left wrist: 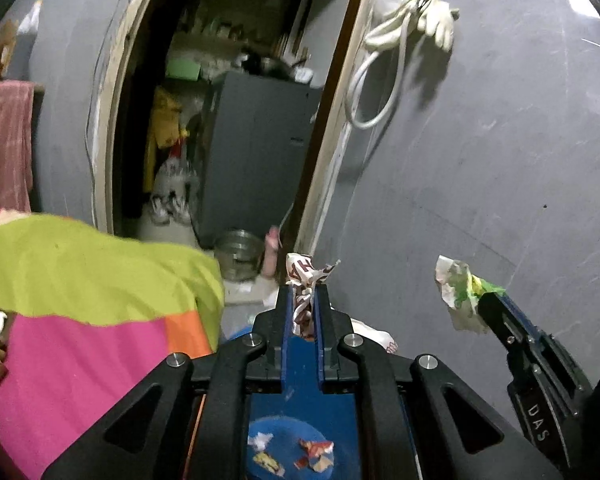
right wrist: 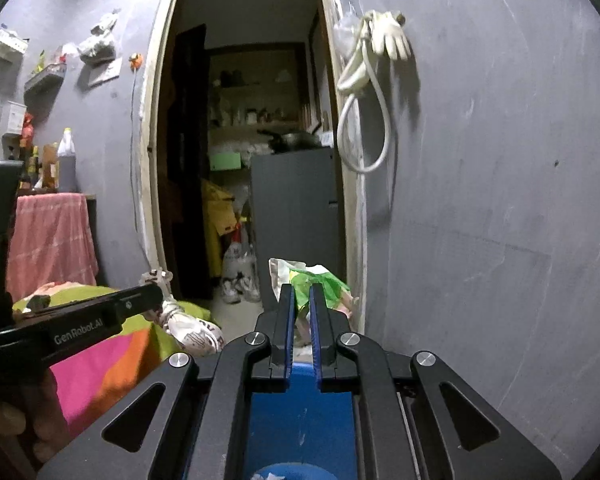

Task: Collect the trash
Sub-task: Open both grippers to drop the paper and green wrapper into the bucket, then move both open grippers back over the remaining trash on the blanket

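My left gripper (left wrist: 304, 292) is shut on a crumpled white paper with red print (left wrist: 305, 276), held in the air. It also shows in the right wrist view (right wrist: 156, 292), where the paper (right wrist: 188, 328) hangs below its tip. My right gripper (right wrist: 301, 292) is shut on a crumpled green and white wrapper (right wrist: 312, 280); it shows at the right of the left wrist view (left wrist: 480, 300) with the wrapper (left wrist: 460, 292). A blue bin (left wrist: 288, 452) with several trash scraps inside sits below both grippers, and its blue rim shows in the right wrist view (right wrist: 300, 420).
A bed with a green, pink and orange cover (left wrist: 92, 300) lies to the left. A grey wall (left wrist: 480, 180) is on the right, with a hose and a glove (left wrist: 440, 24) hanging on it. An open doorway (left wrist: 240, 120) ahead leads to a cluttered room with a grey fridge (left wrist: 256, 152).
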